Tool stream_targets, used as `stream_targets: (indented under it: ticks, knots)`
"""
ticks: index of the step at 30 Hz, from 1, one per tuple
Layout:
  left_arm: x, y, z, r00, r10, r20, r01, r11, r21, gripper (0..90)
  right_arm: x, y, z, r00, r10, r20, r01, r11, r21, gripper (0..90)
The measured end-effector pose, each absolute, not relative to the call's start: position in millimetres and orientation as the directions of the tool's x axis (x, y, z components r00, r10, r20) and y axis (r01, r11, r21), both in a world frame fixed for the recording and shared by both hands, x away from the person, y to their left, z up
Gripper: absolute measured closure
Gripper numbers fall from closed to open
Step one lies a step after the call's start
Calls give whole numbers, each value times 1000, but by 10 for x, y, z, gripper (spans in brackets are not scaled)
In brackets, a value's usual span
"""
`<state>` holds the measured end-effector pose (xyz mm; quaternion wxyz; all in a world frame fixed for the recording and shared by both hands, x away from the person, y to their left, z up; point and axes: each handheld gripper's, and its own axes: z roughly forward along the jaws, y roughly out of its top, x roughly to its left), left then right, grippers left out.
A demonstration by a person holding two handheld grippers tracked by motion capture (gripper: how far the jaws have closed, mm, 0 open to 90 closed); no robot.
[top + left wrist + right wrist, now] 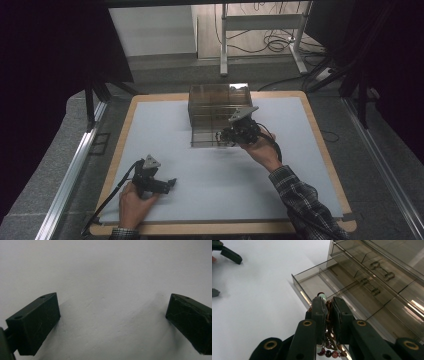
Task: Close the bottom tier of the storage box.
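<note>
A smoky clear drawer box stands at the back middle of the white mat. Its bottom drawer is pulled out toward me and has dividers inside. My right gripper hovers at the drawer's front edge, shut on a string of beads that hangs between the jaws; a pale green bead peeks out at the tips. In the high view the right gripper sits at the drawer's right front corner. My left gripper rests low on the mat near the front left, open, nothing between its fingers.
The mat lies on a wooden table with a metal rail along the left. Upper drawers of the box are closed with small handles. A desk frame and cables stand on the floor behind.
</note>
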<state>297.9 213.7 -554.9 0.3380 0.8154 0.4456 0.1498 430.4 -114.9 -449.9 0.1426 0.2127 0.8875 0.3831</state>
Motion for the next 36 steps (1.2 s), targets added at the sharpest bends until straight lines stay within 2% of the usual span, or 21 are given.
stream_targets:
  ticks: [17,36]
  knots:
    - [2979,2137,-5549,558,828,-57,625,-374,685,0,4498,-1035,-4512,-852,511,-116,267,614,743,793]
    - [2979,2137,-5549,558,828,-57,625,-374,685,0,4691,-915,-4681,-842,525,-126,274,616,738,793]
